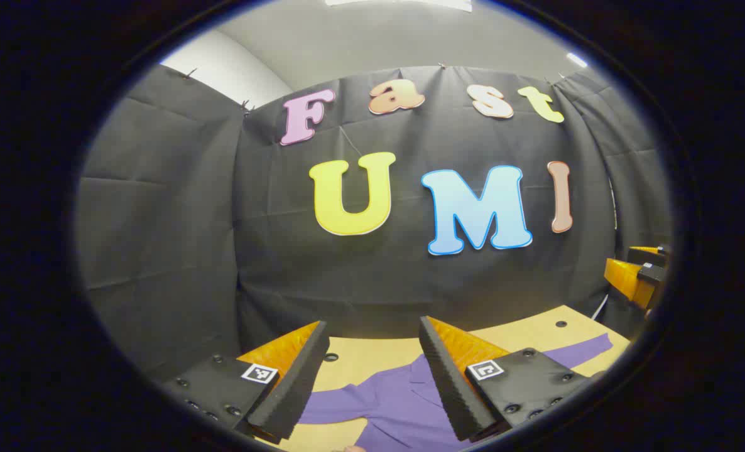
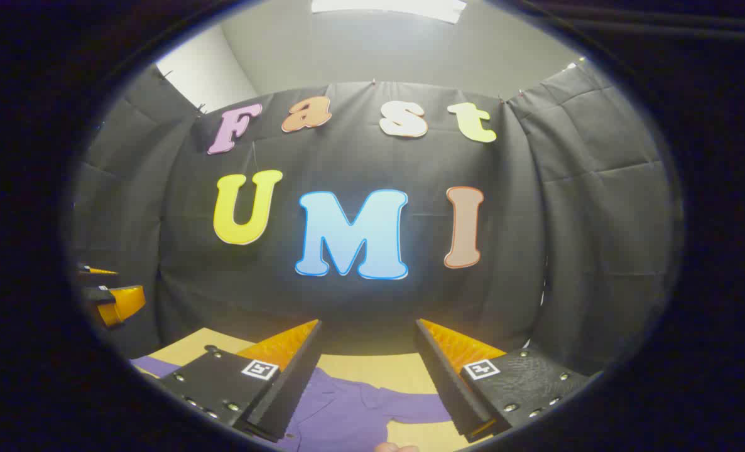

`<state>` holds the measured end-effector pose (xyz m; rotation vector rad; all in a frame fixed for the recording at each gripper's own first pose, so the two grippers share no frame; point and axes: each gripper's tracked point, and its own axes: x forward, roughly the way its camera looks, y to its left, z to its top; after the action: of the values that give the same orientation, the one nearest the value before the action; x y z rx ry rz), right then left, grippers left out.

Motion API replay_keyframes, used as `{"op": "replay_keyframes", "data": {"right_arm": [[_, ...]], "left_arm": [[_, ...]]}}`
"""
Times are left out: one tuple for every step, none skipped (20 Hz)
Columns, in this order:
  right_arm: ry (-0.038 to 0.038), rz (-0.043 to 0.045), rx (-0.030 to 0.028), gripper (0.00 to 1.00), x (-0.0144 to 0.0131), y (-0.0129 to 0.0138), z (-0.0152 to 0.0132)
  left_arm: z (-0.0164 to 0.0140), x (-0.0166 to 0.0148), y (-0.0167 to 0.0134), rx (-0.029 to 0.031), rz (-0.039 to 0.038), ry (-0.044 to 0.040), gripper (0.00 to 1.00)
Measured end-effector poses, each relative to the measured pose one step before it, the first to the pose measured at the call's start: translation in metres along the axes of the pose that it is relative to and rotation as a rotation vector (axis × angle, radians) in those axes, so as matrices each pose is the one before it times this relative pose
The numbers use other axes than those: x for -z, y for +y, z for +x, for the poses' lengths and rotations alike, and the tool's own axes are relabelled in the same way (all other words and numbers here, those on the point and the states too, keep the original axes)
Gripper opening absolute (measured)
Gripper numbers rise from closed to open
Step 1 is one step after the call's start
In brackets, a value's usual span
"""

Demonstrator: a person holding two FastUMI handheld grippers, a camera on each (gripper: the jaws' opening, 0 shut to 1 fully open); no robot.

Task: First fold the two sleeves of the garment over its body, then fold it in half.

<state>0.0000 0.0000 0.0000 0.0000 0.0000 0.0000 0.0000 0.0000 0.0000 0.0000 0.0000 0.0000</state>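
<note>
Garment: purple garment lay spread flat on the wooden table, both sleeves outstretched.
Left gripper: jaws stood wide apart, holding nothing, above the garment.
Right gripper: likewise wide apart, empty, raised.

Purple garment cut off by bottom edge, partly behind claw fingers; lower body unseen.

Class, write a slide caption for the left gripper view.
Open left tongs held above a purple garment spread flat on the wooden table.
</note>
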Motion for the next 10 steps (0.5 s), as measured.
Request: {"op": "replay_keyframes", "data": {"right_arm": [[0.0063,-0.00256,-0.00193,0.92,0.00161,-0.00095,0.00197],[0.00582,-0.00171,-0.0009,0.92,0.00217,-0.00149,0.00244],[0.00323,0.00043,-0.00233,0.92,-0.00025,-0.00113,0.00211],[0.00244,0.00114,-0.00041,0.92,0.00122,-0.00134,0.00018],[0.00015,0.00207,0.00113,0.92,0.00083,-0.00202,-0.00077],[-0.00006,0.00327,0.00266,0.92,-0.00003,-0.00224,0.00114],[0.00362,0.00412,-0.00026,0.92,0.00209,-0.00026,0.00101],[0.00547,0.00292,0.00167,0.92,0.00104,-0.00137,0.00051],[0.00225,0.00303,0.00181,0.92,0.00124,-0.00149,-0.00097],[-0.00033,0.00194,0.00242,0.92,-0.00045,-0.00183,0.00078]], "left_arm": [[0.00149,-0.00129,-0.00418,0.00564,-0.00235,-0.0019,0.94],[0.00242,-0.00112,-0.00506,0.00513,0.00049,0.00113,0.94],[0.00202,-0.00094,-0.0028,0.00276,0.00137,-0.00092,0.94],[0.00093,-0.00037,-0.00415,0.00533,0.00168,-0.00382,0.94],[0.00149,-0.0021,-0.004,0.00645,0.00299,-0.00607,0.94],[0.00048,-0.00229,-0.00154,0.00322,0.00456,-0.00021,0.95],[0.001,-0.00171,-0.00496,0.00789,0.00858,-0.00361,0.95],[0.00029,-0.0011,-0.00194,0.00431,0.00279,-0.00158,0.95],[0.00105,-0.00146,-0.00228,0.00503,0.00278,-0.0019,0.95],[0.00127,-0.00041,-0.00183,0.00369,0.0024,-0.00128,0.95]]}}
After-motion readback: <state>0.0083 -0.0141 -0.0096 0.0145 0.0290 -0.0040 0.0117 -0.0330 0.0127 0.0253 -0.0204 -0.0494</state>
